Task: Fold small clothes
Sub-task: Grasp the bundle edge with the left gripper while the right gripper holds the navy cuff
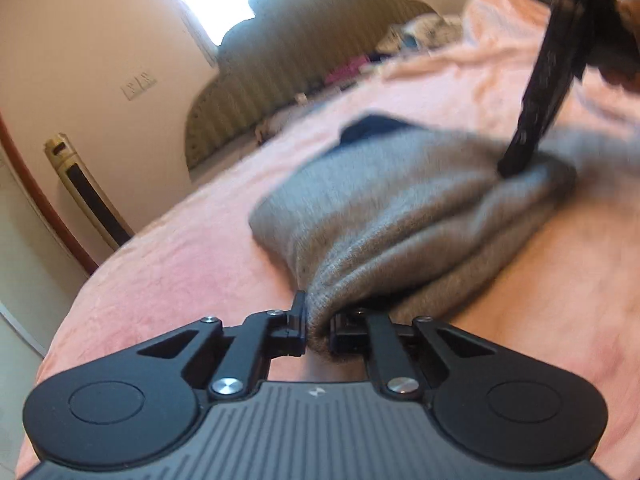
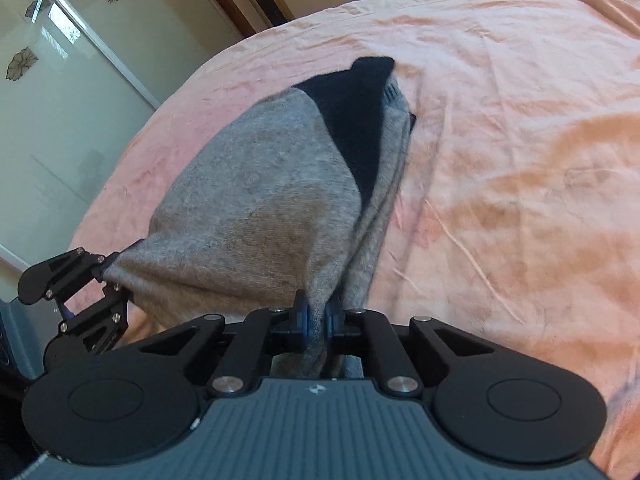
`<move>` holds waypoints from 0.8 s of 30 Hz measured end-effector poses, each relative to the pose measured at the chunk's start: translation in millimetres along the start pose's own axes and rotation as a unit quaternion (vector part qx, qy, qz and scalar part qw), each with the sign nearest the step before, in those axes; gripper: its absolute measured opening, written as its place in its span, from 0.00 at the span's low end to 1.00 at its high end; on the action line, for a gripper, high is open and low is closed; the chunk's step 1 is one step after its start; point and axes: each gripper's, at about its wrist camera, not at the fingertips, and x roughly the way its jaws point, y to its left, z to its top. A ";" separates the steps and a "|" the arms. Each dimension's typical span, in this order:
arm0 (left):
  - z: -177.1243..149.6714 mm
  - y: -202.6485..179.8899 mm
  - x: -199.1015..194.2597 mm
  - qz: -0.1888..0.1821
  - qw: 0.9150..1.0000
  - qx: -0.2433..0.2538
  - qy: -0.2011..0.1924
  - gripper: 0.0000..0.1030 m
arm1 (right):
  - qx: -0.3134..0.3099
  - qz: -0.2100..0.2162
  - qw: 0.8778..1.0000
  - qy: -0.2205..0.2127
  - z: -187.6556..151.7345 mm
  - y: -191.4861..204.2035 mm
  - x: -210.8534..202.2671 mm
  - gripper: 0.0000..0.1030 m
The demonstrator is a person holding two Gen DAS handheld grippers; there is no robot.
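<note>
- Pink bedspread (image 2: 500,128) fills both views; we see it wrinkled but bare to the right of the garment and out toward the far edge, so that is the free room for a fold.
- Grey knit garment (image 2: 256,200) lies on the bedspread ahead of both grippers, its long axis running away from the jaws toward a dark navy end (image 2: 360,120) at the far tip.
- Near hem is bunched and lifted off the bed; the far end rests on it.
- Right gripper (image 2: 319,322) is clamped on the near hem's right corner, cloth pinched between its blue pads.
- Left gripper (image 1: 318,330) is clamped on the other near corner, well apart along the hem.
- Both hands sit about equally near; we judge the coming move carries the hem forward toward the navy end.
- Bed's left edge (image 2: 132,152) runs close beside the garment, so little room there.
</note>
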 end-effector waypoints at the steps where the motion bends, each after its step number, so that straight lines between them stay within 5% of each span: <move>1: -6.9 -5.8 2.1 0.000 1.000 0.008 0.005 0.09 | 0.009 0.012 1.000 -0.002 -2.1 -3.1 1.0 0.08; 3: -10.2 -15.7 -2.3 0.003 0.999 0.036 -0.007 0.09 | 0.012 0.016 1.000 0.003 -1.1 -0.4 2.7 0.09; 5: -7.1 -12.4 -11.7 -0.016 0.999 0.041 -0.016 0.11 | 0.030 0.041 0.999 0.009 5.8 -1.3 -0.4 0.26; 7: -5.5 6.9 -22.5 -0.067 0.997 0.015 -0.019 0.21 | 0.048 0.073 0.996 -0.027 16.2 -5.5 -13.7 0.67; 8: -4.2 20.1 -26.5 -0.090 0.996 -0.009 -0.021 0.26 | 0.056 0.079 0.994 -0.056 22.1 -8.7 -21.0 0.78; 9: -2.1 35.8 -28.5 -0.108 0.993 -0.041 -0.023 0.43 | 0.066 0.085 0.991 -0.084 29.7 -13.5 -26.8 0.90; 10: 1.5 52.4 -29.2 -0.124 0.989 -0.080 -0.028 0.67 | 0.077 0.093 0.987 -0.103 38.8 -19.6 -28.7 0.94; 11: 5.1 69.4 -27.5 -0.136 0.982 -0.125 -0.035 0.78 | 0.089 0.096 0.985 -0.114 50.9 -28.1 -26.0 0.93; 12: 8.7 88.1 -22.2 -0.140 0.972 -0.184 -0.045 0.92 | 0.107 0.093 0.983 -0.120 63.3 -37.4 -19.5 0.93; 13: 12.0 105.3 -12.8 -0.149 0.956 -0.246 -0.050 0.95 | 0.130 0.091 0.980 -0.122 74.3 -46.6 -10.7 0.93; 16: 16.8 138.7 45.1 -0.180 0.899 -0.400 -0.013 0.94 | 0.173 0.094 0.974 -0.114 103.2 -64.9 18.7 0.92; 19: 22.0 142.1 109.2 -0.204 0.856 -0.472 0.051 0.94 | 0.182 0.092 0.975 -0.092 120.7 -61.8 46.7 0.92; 22: 26.7 131.3 154.8 -0.226 0.838 -0.485 0.103 0.92 | 0.155 0.078 0.982 -0.070 126.5 -45.8 74.3 0.95; 23: 31.0 130.1 156.5 -0.222 0.844 -0.480 0.088 0.90 | 0.139 0.075 0.984 -0.081 124.4 -39.7 76.1 0.97; 24: 33.4 128.3 163.8 -0.229 0.845 -0.474 0.094 0.64 | 0.130 0.071 0.985 -0.088 123.1 -36.1 77.3 0.97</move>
